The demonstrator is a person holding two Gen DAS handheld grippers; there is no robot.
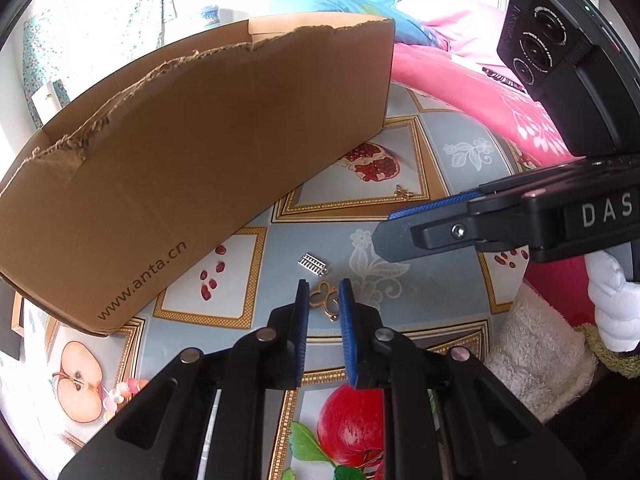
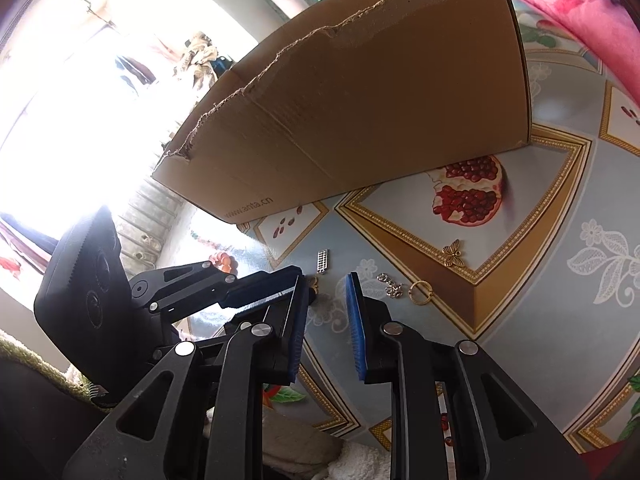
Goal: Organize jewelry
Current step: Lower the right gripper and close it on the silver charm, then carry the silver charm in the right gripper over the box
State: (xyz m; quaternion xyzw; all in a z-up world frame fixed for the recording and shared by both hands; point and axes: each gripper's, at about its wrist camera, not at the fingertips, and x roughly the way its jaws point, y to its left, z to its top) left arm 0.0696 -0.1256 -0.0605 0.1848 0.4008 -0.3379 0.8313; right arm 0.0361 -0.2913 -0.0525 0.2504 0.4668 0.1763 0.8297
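A gold looped charm point(image 1: 325, 300) lies on the table between the tips of my open left gripper point(image 1: 324, 286), whose pads straddle it without closing. A silver ladder-shaped charm point(image 1: 313, 264) lies just beyond; it also shows in the right wrist view point(image 2: 323, 261). A gold butterfly charm point(image 2: 453, 258), a gold ring point(image 2: 420, 292) and a small silver chain piece point(image 2: 390, 283) lie right of my open, empty right gripper point(image 2: 326, 280). The brown cardboard box point(image 1: 192, 168) stands behind them. The right gripper point(image 1: 404, 220) enters the left wrist view from the right.
The table has a fruit-patterned oilcloth point(image 1: 440, 280). Pink beads point(image 1: 120, 392) lie at the left edge. A pink blanket point(image 1: 460, 84) is at the back right and a white fluffy cloth point(image 1: 532, 356) at the right edge.
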